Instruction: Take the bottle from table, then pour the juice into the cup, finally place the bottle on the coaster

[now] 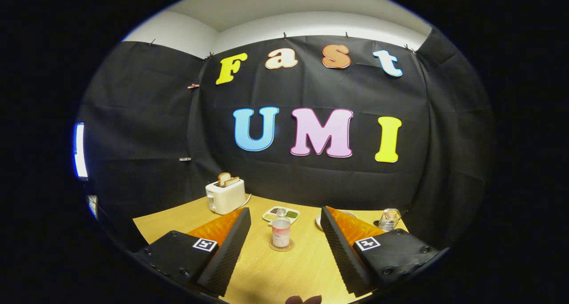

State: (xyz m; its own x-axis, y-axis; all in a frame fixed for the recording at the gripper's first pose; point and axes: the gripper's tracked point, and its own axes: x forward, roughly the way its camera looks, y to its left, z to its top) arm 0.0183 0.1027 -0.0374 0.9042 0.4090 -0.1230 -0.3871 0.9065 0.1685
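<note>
Pale wooden desk (pixel 306 268) underfoot. White two-slot toaster (pixel 225 195) at 10 o'clock, toast up. Black ribbed fingers (pixel 284 246) spread wide, holding nothing. Small clear bottle with pale label (pixel 281 231) upright on round cork coaster (pixel 282 246), at 12 o'clock between the fingers. Judged near finished: bottle placed, released. Cup not made out; pour unverifiable. White divided dish (pixel 281 214) beyond, partly hidden.

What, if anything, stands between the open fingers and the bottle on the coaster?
Nothing visible. The gripper is open, and the bottle stands upright on the coaster, just ahead of the fingers and centred between them, with bare table in between. The snack tray and toaster lie beyond.
</note>
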